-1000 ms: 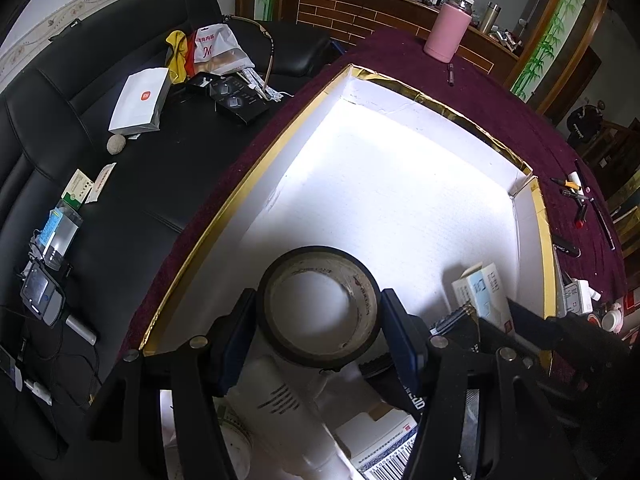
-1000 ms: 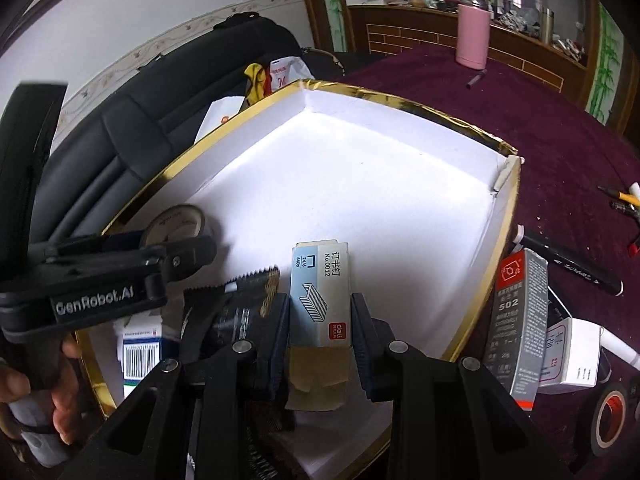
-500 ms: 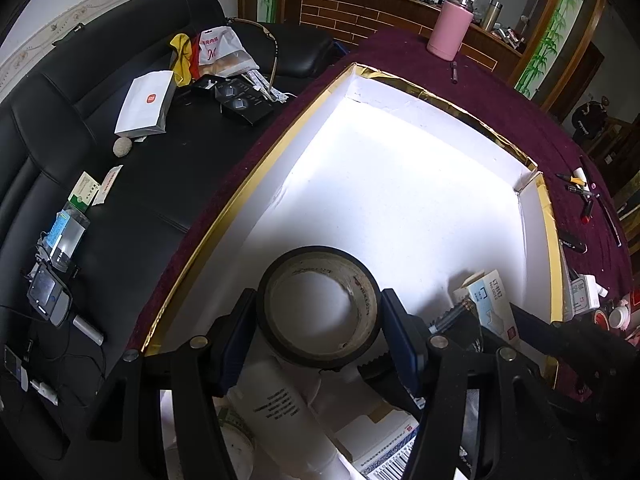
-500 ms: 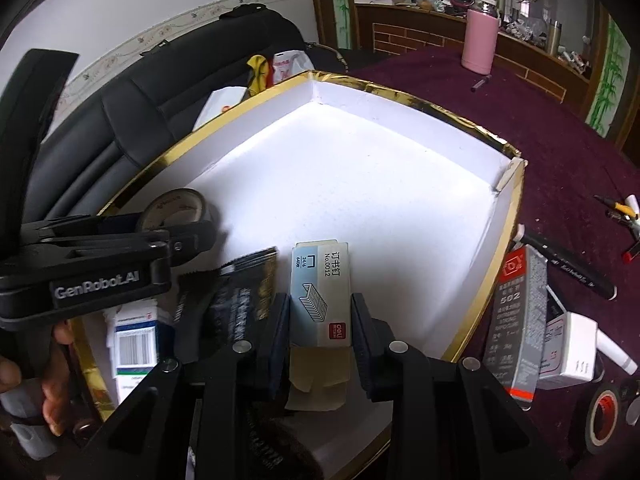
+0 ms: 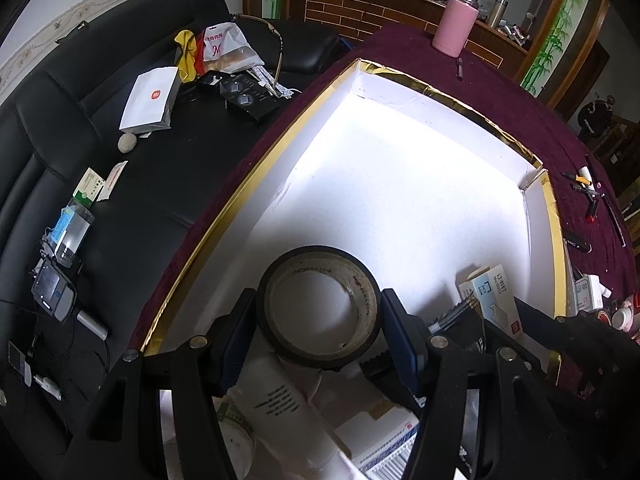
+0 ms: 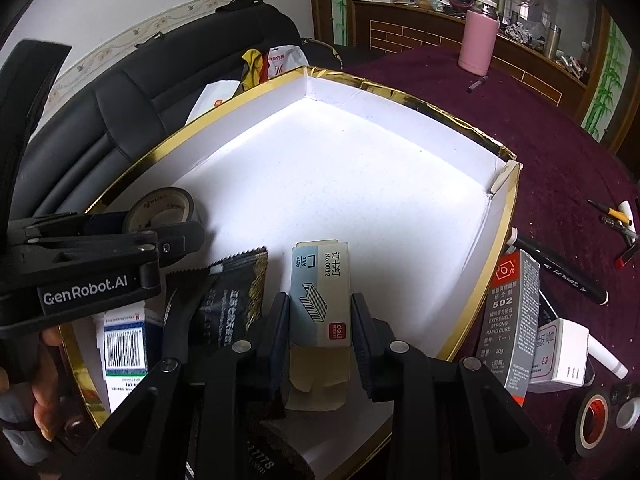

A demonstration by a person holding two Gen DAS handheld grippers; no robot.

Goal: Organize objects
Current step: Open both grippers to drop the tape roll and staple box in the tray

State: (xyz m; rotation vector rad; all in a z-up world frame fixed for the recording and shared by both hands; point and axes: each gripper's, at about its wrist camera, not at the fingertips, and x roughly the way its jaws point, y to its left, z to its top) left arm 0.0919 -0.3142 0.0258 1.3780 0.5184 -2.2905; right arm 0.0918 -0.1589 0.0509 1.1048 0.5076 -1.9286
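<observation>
Gold-edged and white inside, a large shallow box (image 5: 400,184) sits on a table draped in maroon cloth (image 6: 560,128), with both handheld grippers poised over its near end. The left gripper (image 5: 318,320) pinches a roll of black tape (image 5: 318,308) by its outer sides, blue pads pressed against the roll, which hangs tilted above a white tube (image 5: 288,412) and a barcoded carton (image 5: 388,452) lying in the box's near corner. The right gripper (image 6: 320,320) clamps a pale blue staple box (image 6: 322,292) between its pads, holding it lengthwise along the fingers, a flap of tan tape showing at its near end; the box hovers over the white floor by the right wall. Just beside it to the left lies a black foil sachet (image 6: 228,300) with gold print, and beyond that a blue-and-white barcoded pack (image 6: 124,340). A person's fingers (image 6: 44,380) wrap the left gripper's handle at the frame's edge. Outside the box on the right stand a grey glue carton (image 6: 512,316) marked 502 and a small white box (image 6: 560,352), with a black marker (image 6: 560,268) behind them. At the far end of the table stands a pink flask (image 6: 478,40). A black leather sofa (image 5: 120,184) strewn with small items flanks the table's left side.
</observation>
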